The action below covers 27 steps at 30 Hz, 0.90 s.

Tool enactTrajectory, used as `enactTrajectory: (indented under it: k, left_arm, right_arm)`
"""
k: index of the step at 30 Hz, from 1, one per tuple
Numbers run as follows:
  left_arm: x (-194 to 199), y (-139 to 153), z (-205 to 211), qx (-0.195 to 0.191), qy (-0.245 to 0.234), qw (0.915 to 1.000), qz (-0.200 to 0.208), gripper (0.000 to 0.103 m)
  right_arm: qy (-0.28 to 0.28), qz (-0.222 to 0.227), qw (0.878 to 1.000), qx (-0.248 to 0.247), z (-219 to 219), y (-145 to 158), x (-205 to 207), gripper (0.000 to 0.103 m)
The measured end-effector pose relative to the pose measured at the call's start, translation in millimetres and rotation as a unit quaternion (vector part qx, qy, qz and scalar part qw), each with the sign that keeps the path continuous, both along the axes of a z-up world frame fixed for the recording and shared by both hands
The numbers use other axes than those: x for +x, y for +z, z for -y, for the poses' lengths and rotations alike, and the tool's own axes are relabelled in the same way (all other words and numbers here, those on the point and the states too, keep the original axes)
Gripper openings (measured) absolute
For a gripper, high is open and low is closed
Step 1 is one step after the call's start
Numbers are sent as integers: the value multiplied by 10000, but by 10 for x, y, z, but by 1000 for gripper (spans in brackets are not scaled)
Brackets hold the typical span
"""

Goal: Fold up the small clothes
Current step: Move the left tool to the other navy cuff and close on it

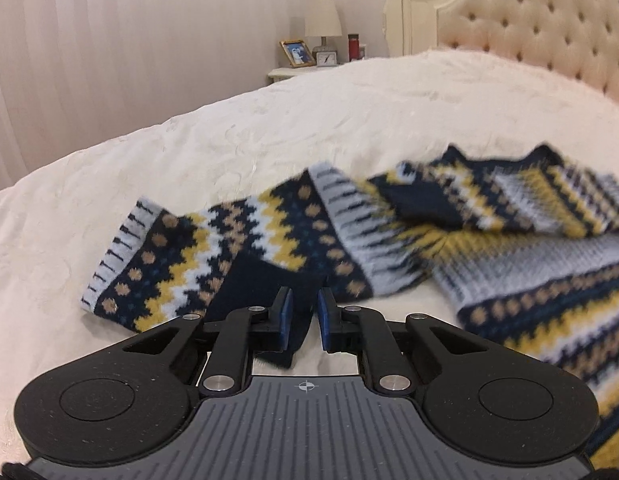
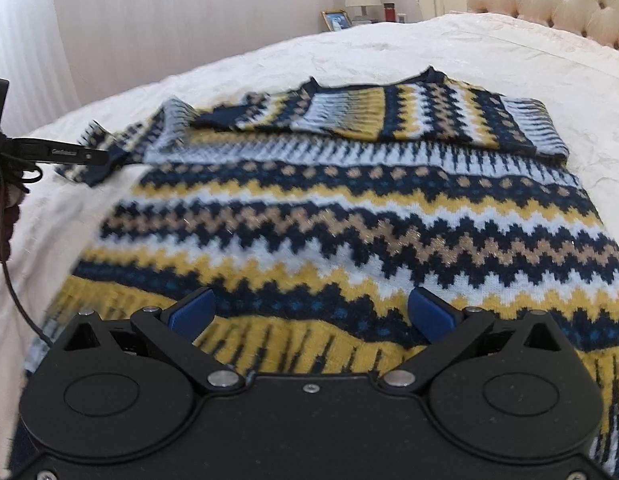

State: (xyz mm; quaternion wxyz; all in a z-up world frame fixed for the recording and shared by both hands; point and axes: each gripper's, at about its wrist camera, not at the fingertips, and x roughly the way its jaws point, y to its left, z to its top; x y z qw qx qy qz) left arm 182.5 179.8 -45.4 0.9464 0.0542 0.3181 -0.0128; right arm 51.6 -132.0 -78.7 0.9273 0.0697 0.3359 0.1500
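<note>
While my left gripper (image 1: 303, 320) sits nearly closed on a dark fold of the sleeve (image 1: 229, 248), the navy, yellow, tan and pale-blue zigzag knitted sweater (image 2: 349, 216) lies spread on the cream quilted bedspread (image 1: 189, 140), body to the right and that sleeve stretched out to the left. My right gripper (image 2: 311, 316) hangs over the sweater's near hem with its blue pads spread wide, holding nothing.

I judge the knit soft, floppy and fairly thick: light enough to lift by a pinch, but it will sag and drag, and the loose yarn could snag or stretch if I pull hard. Best holds seem to be the ribbed cuff, the hem corners and the shoulder seams, where the fabric is doubled and firmer.

Underneath, the bedspread looks plush and yielding, so pressing down will sink rather than flatten. Far off to the right stands a tufted cream headboard (image 1: 549, 20); beyond the bed is a nightstand (image 1: 281, 74) with a white-shaded lamp (image 1: 323, 20), a gold-framed picture (image 1: 297, 53) and a small clock, before pale curtains (image 1: 109, 40).
</note>
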Motion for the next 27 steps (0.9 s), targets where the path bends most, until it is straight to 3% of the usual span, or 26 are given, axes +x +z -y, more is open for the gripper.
enactTrajectory:
  k: [2,5,6,11,15,18,27]
  left_arm:
    - [18,73,23,73,-7,10000,-14,15]
    - [21,47,105,591,-22,9982,-2,17]
    - [12,28,99,673,-19,9977,-12,23]
    - [-28,-52,-87,493,184,9986,-108,31]
    - [-89,-74,-243,601,338,9976,-32,44]
    - [-111,-119,-325,772,299,9965,-82,51]
    - [-169,-329,-463,1572,185,9873,-85,57]
  right_arm:
    - [-12,94,9999,122,16,62,-28,102]
    - [-16,272,9990,343,36,175,-45,102]
    - [-15,317,9985,451,47,214,-46,102]
    - [-45,463,9956,815,101,386,-15,102]
    - [-166,634,9929,996,214,549,-6,102]
    - [-224,728,9911,1091,294,673,14,102]
    - [-68,666,9920,1066,277,756,77,102]
